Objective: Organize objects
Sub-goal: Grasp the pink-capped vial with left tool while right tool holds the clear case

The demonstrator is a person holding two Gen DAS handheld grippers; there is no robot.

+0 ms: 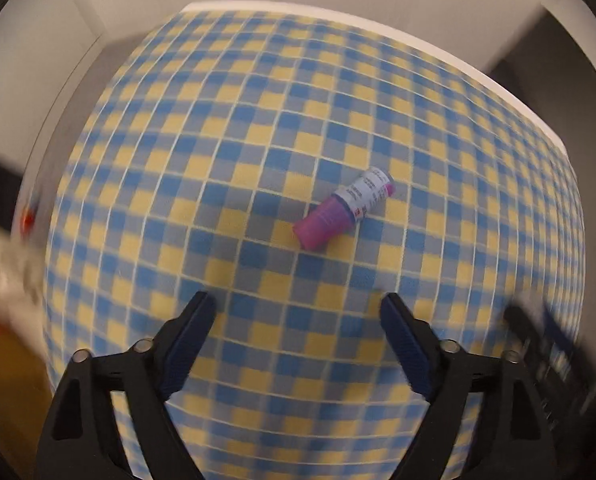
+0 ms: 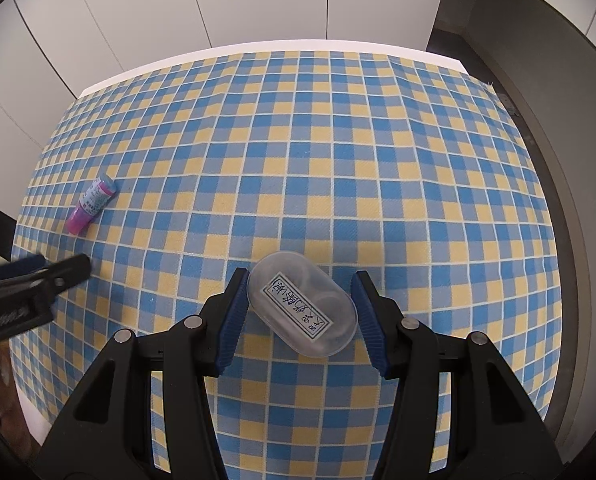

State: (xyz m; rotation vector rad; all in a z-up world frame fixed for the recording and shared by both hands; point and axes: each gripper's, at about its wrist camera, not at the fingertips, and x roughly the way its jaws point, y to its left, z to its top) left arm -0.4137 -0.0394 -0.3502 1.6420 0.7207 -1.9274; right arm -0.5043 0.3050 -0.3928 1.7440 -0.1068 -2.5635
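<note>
From the left wrist, the left tongs (image 1: 298, 304) stand released over the checked blue-and-yellow cloth (image 1: 218, 140) on the desk, nothing between them. Just ahead lies a small pink bottle (image 1: 343, 208) on its side, with a white printed label around its far half.

From the right wrist, the right tongs (image 2: 299, 282) flank a clear oval case (image 2: 301, 304) bearing a handwritten label; whether both pads press it I cannot tell. The bottle (image 2: 92, 204) lies far left.

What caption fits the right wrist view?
Right gripper around a clear case on checked cloth; pink bottle lies far left.
</note>
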